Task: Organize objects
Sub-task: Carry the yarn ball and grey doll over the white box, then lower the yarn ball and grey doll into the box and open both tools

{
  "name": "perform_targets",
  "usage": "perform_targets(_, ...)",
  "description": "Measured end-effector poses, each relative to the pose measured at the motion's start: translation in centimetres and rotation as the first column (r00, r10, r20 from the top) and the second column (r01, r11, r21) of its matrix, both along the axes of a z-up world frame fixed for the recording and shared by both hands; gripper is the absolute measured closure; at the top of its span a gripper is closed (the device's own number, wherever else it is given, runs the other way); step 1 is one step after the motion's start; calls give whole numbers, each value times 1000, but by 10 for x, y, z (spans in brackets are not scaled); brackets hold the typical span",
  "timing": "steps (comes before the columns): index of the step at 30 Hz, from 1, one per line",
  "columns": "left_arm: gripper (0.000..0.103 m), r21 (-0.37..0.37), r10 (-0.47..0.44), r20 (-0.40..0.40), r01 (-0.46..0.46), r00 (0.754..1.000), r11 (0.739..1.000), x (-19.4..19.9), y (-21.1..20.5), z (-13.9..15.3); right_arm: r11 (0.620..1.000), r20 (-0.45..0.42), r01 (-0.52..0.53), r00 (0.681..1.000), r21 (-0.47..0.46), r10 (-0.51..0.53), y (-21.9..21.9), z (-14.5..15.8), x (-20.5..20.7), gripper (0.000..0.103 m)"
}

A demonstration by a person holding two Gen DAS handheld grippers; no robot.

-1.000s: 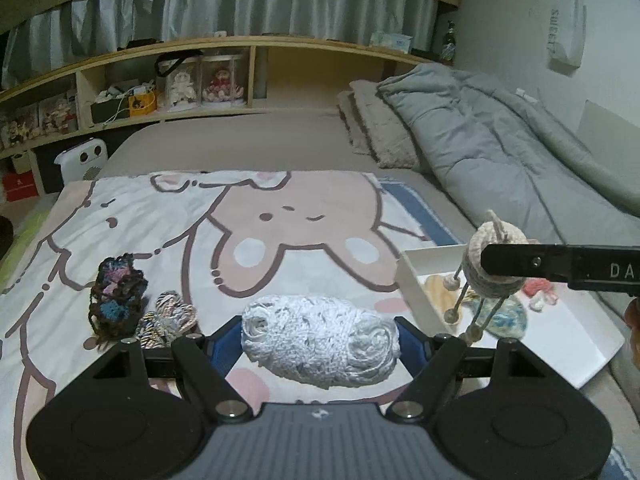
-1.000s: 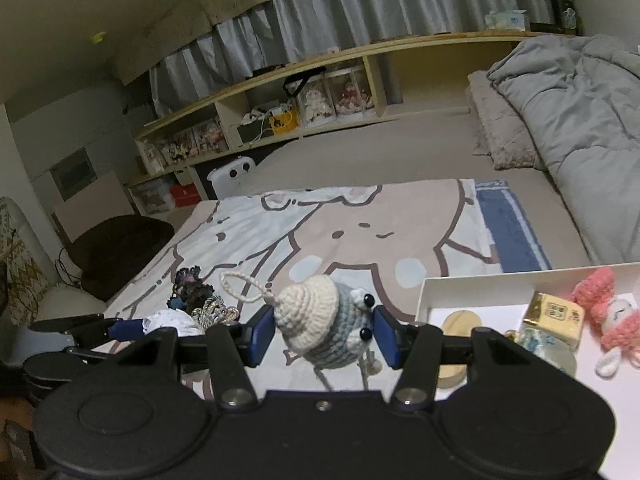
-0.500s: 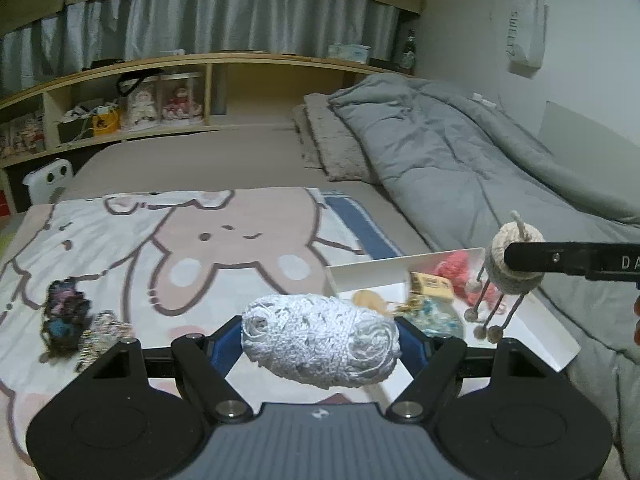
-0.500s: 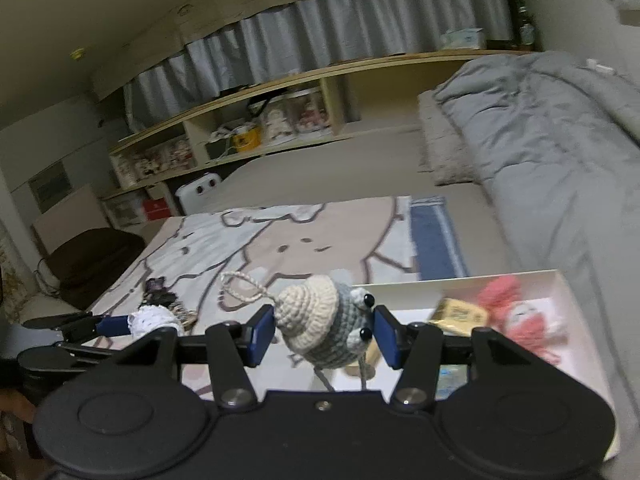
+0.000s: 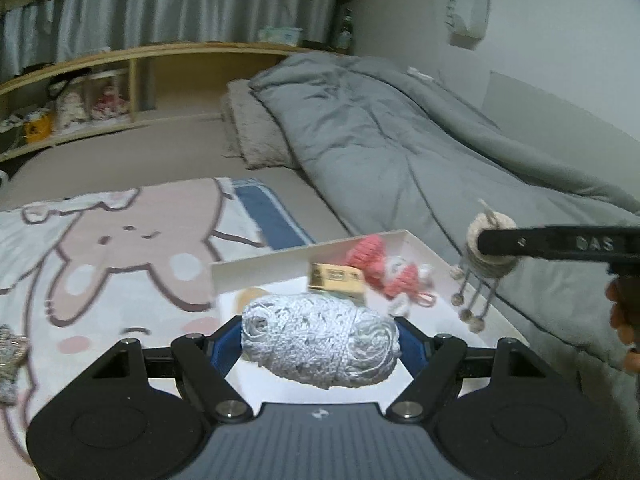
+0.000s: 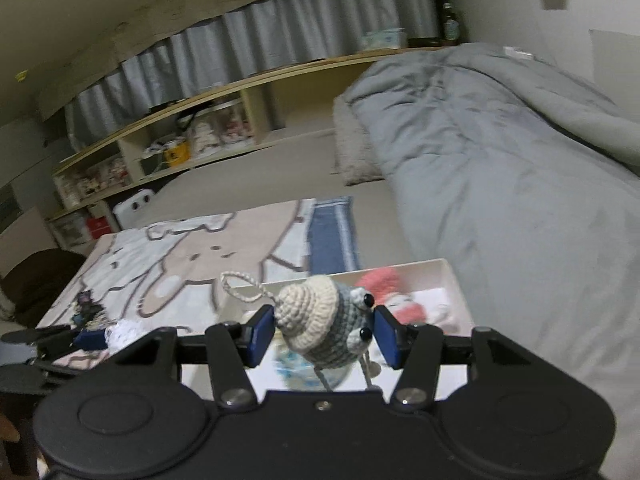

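My left gripper is shut on a white crocheted bundle and holds it above the near left part of the white tray. My right gripper is shut on a cream and grey crochet toy with black bead eyes and dangling legs, above the tray. In the left wrist view that toy hangs over the tray's right edge. In the tray lie a pink and white crochet doll, a yellow box and a round tan piece.
The tray rests on a bed with a bunny-print blanket. A grey duvet lies at the right. A dark crochet piece and a grey one lie on the blanket at the left. Shelves line the back.
Both grippers have moved right with their loads, from over the blanket to over the tray. The tray now sits straight ahead in both views.
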State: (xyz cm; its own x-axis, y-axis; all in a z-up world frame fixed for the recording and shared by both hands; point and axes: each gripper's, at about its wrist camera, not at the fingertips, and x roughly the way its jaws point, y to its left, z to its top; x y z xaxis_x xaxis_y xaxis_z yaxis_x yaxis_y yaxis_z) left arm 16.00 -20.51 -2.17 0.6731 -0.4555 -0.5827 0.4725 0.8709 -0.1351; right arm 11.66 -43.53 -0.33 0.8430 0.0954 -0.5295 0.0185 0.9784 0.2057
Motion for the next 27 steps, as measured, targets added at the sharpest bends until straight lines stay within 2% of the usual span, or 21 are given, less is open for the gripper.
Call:
perform_targets(5, 25, 10, -47, -35, 48, 998, 999, 2, -31, -20, 999, -2, 38, 999, 22, -38, -20, -20, 19, 48)
perform_targets(9, 25, 12, -79, -73, 80, 994, 997, 4, -53, -35, 999, -25, 30, 999, 33, -29, -29, -43, 37, 48)
perform_targets(15, 25, 2, -110, -148, 112, 983, 994, 10, -85, -59, 999, -143, -7, 990, -43, 1, -35, -73, 46, 48)
perform_targets(22, 25, 48, -134, -226, 148, 965, 988, 10, -130, -82, 998, -182, 27, 982, -63, -38, -57, -86, 41, 48)
perform_targets(27, 24, 41, -117, -274, 133, 955, 990, 15, -146, -95, 996, -192, 12, 981, -84, -28, -59, -87, 44, 47)
